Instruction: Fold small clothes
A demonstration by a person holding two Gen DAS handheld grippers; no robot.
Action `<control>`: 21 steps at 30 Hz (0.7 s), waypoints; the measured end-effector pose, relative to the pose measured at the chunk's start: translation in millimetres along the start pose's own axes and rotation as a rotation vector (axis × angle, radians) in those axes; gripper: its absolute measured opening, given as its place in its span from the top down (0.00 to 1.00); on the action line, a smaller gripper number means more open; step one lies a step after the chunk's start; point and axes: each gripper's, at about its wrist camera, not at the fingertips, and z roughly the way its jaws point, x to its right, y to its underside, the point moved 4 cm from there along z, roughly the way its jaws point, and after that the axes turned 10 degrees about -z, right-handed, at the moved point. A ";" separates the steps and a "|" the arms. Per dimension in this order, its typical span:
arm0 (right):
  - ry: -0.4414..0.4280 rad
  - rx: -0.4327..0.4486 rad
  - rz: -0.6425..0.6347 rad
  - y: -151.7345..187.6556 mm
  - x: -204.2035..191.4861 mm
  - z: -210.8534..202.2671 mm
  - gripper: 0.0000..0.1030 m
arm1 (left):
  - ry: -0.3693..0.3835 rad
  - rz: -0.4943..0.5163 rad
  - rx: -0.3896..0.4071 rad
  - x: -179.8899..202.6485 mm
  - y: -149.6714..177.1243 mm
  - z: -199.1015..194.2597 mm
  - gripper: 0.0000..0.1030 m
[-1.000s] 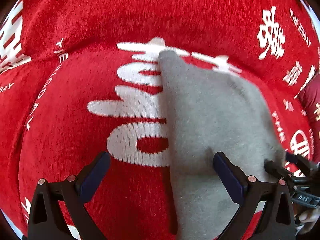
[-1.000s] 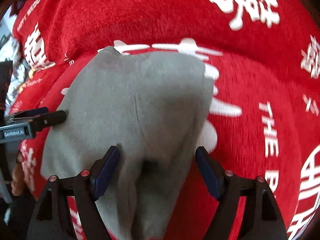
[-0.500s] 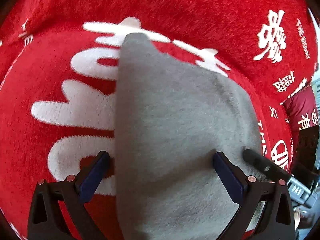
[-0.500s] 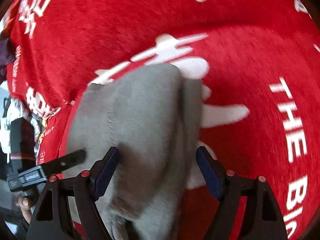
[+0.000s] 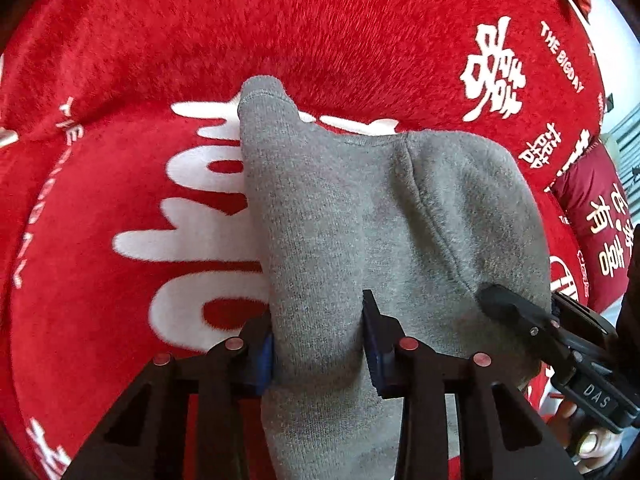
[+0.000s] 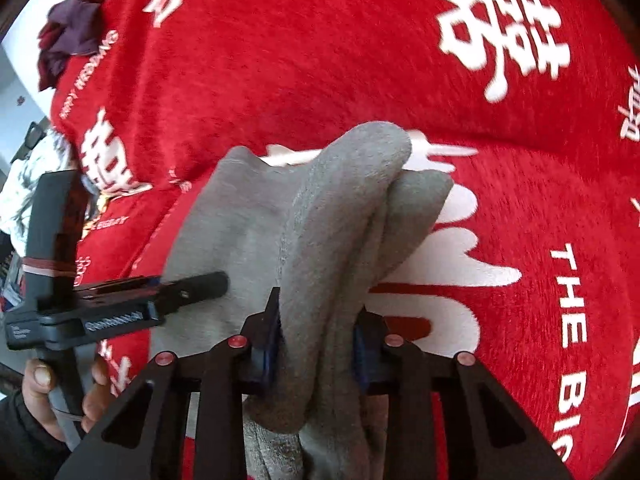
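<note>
Jaws clamp grey garment (image 5: 340, 220); right view: purple clothes (image 6: 66, 36).

**Words and signs seen**

Printed in white on the red blanket (image 5: 360, 32): "THE BIGDAY" (image 5: 562, 56) near the top right in the left wrist view, beside a big white Chinese sign (image 5: 494, 70) that looked like double happiness. Also "THE" (image 5: 70, 120) at the left. On the right gripper (image 5: 516, 312), a small label with "DAS" (image 5: 596, 392). On a dark red cushion (image 5: 592, 216), cream Chinese signs, one like "有".

In the right wrist view, on the same blanket: "THE" (image 6: 572, 296), then "BI" (image 6: 576, 420), cut off at the edge. Small words at the top left, too blurred to read. Tiny words on the left gripper (image 6: 192, 288), too small to read.
</note>
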 end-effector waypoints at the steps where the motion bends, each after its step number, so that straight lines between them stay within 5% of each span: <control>1: 0.002 0.002 -0.011 0.8 -8.5 -5.4 0.69 | 0.002 0.002 0.005 -1.7 2.0 -7.4 0.63; 10: -0.067 0.008 -0.077 23.3 -83.5 -39.5 0.69 | 0.001 0.015 0.082 -37.7 40.6 -94.3 0.64; 12: -0.107 0.026 -0.098 27.4 -101.7 -44.5 0.76 | 0.000 0.031 0.103 -37.6 51.1 -106.2 0.64; 14: -0.123 0.044 -0.142 30.2 -125.2 -48.0 0.78 | -0.020 0.053 0.111 -38.2 62.0 -107.2 0.63; 17: 0.009 -0.007 -0.227 38.7 -142.4 -32.4 0.78 | -0.067 0.041 0.063 -51.1 75.6 -85.7 0.63; 21: -0.005 -0.058 -0.166 54.4 -131.3 -26.8 0.76 | -0.077 0.012 0.029 -68.8 89.3 -67.9 0.63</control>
